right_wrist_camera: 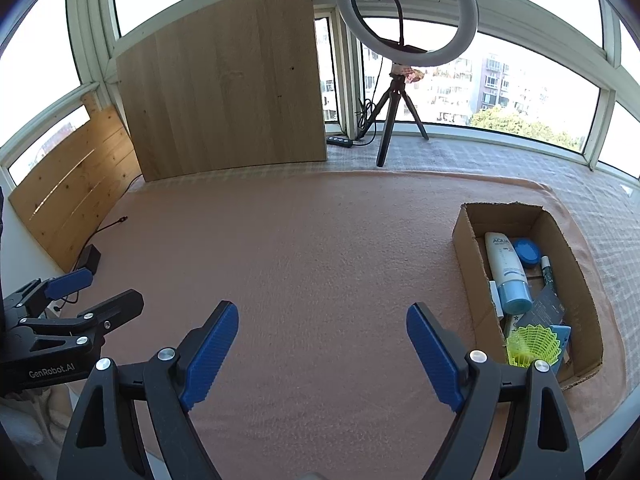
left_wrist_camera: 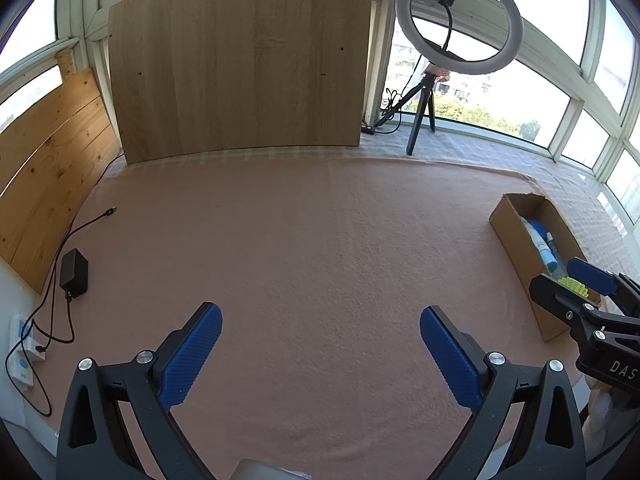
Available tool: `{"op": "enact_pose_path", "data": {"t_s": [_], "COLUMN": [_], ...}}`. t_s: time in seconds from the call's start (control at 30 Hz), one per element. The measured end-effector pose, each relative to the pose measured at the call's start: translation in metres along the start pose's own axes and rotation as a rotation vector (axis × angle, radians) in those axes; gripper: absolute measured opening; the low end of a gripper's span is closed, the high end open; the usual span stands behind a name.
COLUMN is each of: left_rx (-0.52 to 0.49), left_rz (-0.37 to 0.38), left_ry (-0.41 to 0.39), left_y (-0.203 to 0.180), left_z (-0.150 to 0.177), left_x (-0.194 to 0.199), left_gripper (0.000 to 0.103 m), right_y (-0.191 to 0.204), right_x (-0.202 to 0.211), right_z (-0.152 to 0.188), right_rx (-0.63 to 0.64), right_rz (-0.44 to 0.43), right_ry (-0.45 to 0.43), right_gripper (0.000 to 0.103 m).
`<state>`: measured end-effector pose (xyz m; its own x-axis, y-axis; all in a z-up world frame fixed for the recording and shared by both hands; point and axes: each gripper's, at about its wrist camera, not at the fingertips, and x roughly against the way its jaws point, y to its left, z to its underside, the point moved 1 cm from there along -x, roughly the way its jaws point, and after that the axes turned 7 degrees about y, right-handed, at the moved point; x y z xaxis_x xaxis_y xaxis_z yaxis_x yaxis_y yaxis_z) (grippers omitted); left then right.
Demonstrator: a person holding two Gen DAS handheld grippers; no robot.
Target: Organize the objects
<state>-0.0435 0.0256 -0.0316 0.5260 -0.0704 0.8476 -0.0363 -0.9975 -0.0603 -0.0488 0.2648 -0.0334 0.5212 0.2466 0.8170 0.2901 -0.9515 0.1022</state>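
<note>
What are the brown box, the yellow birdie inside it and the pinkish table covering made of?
The box looks like plain corrugated cardboard: matte brown, with rough torn edges. The yellow shuttlecock seems to be moulded plastic, its skirt an open glossy mesh. The pinkish covering appears to be soft fabric, perhaps fleece or a blanket: its surface is fuzzy and dull, with a faint fold line.

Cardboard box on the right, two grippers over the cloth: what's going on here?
A person holds two grippers over a pink cloth. Both the left gripper and the right gripper have their jaws open with nothing between them. The box already holds a tube, a blue case, a yellow shuttlecock and other small items. Nothing loose lies on the cloth in front of the grippers.
</note>
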Motion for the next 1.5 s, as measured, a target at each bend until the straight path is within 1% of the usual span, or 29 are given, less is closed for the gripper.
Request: {"op": "enact_pose_path", "data": {"t_s": [0.77,1.5], "left_rx": [-0.002,-0.003], "left_rz": [-0.003,-0.002], "left_ry": [0.010,0.015], "left_y": [-0.001,-0.001], "left_z": [0.000,0.002], "left_x": [-0.006,-0.010], "left_gripper": [0.102,0.102], "right_y": [-0.006,-0.009], "right_x": [-0.008,-0.011], "right_z": [-0.002,0.001], "right_rx": [-0.011,-0.028], "right_rz": [0.017,0.005], "right_ry": [0.021,0.042], "right_gripper": [0.084,0.084]}}
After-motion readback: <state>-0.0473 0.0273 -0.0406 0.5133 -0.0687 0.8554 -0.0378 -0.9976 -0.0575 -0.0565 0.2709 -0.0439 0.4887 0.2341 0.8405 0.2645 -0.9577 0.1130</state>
